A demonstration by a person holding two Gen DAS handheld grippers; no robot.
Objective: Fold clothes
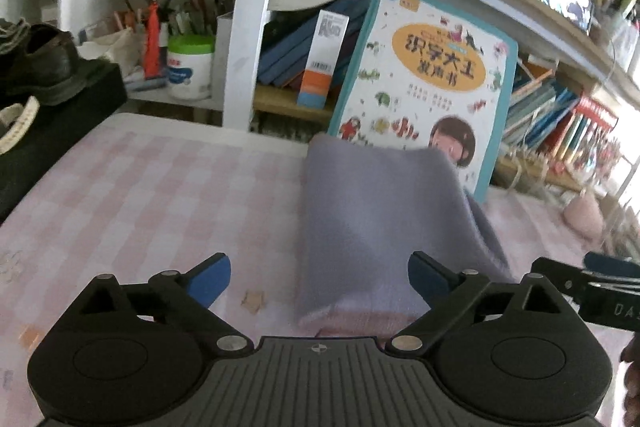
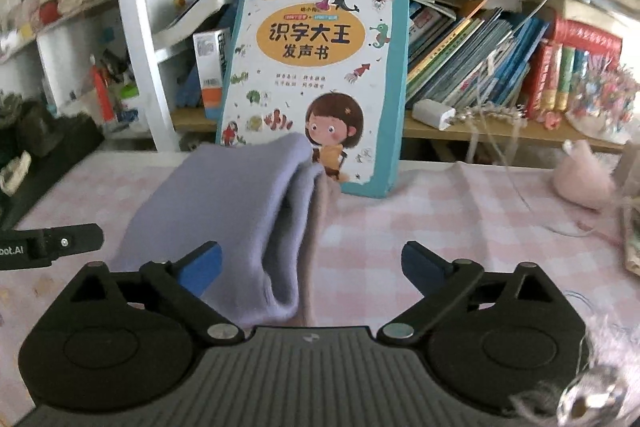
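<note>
A lavender garment point(image 1: 380, 219) lies folded into a thick rectangle on the pink checked tablecloth point(image 1: 160, 195), with a pinkish layer showing along its near edge. My left gripper point(image 1: 320, 275) hovers just before its near end, open wide, and neither blue pad presses on the cloth. In the right wrist view the same garment point(image 2: 224, 211) shows its folded layers on the right side. My right gripper point(image 2: 312, 263) is open wide at the near right corner and grips nothing. Each view catches the other gripper's black body at its edge: the right gripper point(image 1: 592, 283) and the left gripper point(image 2: 52, 245).
A large children's book point(image 2: 320, 67) leans against the shelf right behind the garment. A black box with shoes point(image 1: 60, 99) sits at the table's left edge. A pink plush toy point(image 2: 584, 175) and a white cable point(image 2: 516, 183) lie at the right. Bookshelves fill the back.
</note>
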